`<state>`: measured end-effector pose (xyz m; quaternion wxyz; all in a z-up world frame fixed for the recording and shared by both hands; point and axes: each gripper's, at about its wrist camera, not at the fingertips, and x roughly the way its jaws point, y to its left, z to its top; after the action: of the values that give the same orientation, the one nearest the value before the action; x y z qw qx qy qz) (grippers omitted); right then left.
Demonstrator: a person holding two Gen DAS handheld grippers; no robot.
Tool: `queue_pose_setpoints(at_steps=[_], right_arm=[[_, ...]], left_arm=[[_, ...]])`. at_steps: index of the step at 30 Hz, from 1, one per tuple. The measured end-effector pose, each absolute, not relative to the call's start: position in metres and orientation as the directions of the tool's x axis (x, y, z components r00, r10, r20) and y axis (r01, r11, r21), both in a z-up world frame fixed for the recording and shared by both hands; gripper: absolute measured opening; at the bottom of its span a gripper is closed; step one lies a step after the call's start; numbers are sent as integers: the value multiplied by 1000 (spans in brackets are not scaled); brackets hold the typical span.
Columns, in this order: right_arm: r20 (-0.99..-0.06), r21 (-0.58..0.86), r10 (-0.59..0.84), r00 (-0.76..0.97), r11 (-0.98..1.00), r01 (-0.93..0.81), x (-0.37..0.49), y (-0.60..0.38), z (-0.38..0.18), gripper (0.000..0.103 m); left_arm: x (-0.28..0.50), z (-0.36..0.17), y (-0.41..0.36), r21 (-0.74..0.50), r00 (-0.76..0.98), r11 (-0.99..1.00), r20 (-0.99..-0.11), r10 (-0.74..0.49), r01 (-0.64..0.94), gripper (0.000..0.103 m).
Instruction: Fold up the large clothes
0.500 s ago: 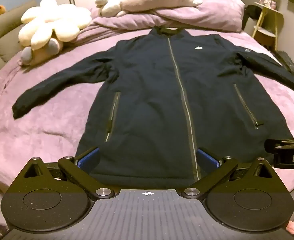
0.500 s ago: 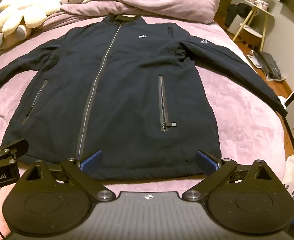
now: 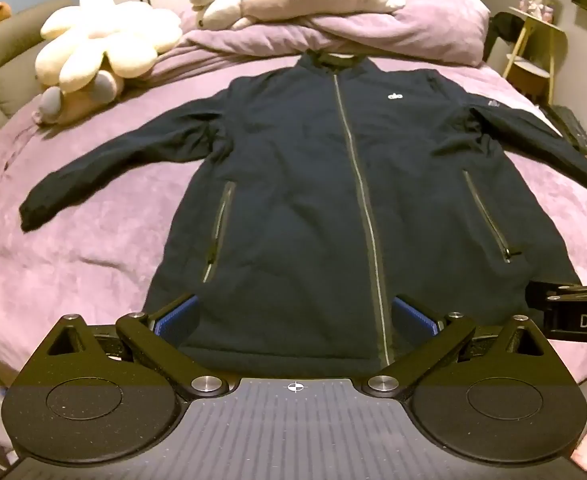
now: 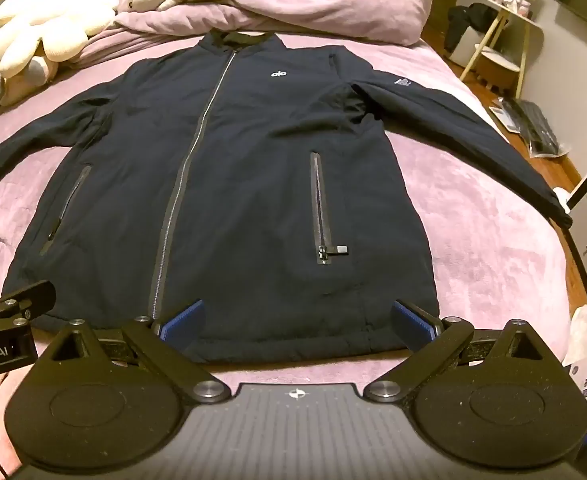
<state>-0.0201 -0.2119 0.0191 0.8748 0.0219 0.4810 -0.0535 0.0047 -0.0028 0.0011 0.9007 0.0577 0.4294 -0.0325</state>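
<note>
A dark navy zip jacket (image 3: 313, 200) lies flat, front up, on a bed with a pink-purple cover (image 3: 73, 248), collar at the far end, both sleeves spread out. It also shows in the right wrist view (image 4: 233, 184). My left gripper (image 3: 295, 318) is open and empty, just above the hem near the centre zip. My right gripper (image 4: 297, 322) is open and empty, over the hem on the jacket's right side. Each gripper shows at the edge of the other's view.
A cream flower-shaped plush (image 3: 101, 52) lies at the far left of the bed. A bunched duvet and pillows (image 3: 333, 20) lie beyond the collar. A small side table (image 4: 501, 36) stands right of the bed, with items on the floor (image 4: 533, 128).
Both grippers have shifted slightly; the jacket sits a little more centred in the left wrist view. The jacket itself has not moved.
</note>
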Motion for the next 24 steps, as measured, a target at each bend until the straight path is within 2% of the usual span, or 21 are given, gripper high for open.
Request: queue_pose_setpoints(at_steps=[24], right_arm=[[-842,8,-58,537,993,119,-19,-215,20,99]], left_arm=[[5,-1,-2,59,628,992,-778,-23,110,103]])
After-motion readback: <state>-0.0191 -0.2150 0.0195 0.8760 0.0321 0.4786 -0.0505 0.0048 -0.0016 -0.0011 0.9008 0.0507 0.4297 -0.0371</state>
